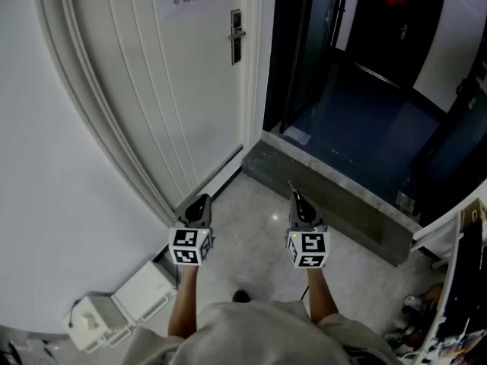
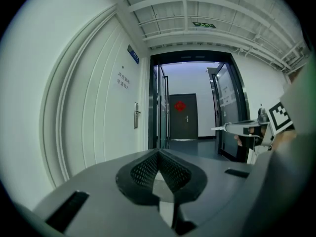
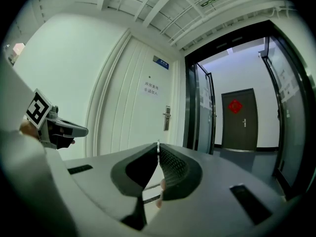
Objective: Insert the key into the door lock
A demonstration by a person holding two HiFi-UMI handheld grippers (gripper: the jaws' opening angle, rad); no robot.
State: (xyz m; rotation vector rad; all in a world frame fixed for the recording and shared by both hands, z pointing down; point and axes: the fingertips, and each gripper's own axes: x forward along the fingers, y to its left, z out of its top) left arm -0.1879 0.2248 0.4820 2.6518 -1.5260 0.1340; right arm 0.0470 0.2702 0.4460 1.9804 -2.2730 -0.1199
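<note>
2 bare forearms (image 1: 183, 303) reached forward side by side above the speckled grey floor (image 1: 251, 226), each holding its tool about level. The left tool (image 1: 201, 199) had its dark, mesh-textured pads (image 2: 145, 169) closed together with nothing between them. The right tool (image 1: 296, 196) was clamped on the key (image 1: 291, 185), a thin flat metal blade projecting beyond its tips. Beyond them lay a grey stone threshold (image 1: 335, 196). Farther off to the left stood the white door (image 1: 152, 90), smooth with long vertical grooves. Its rectangular metal door lock (image 1: 237, 35), with a lever handle, was well apart from the key.
</note>
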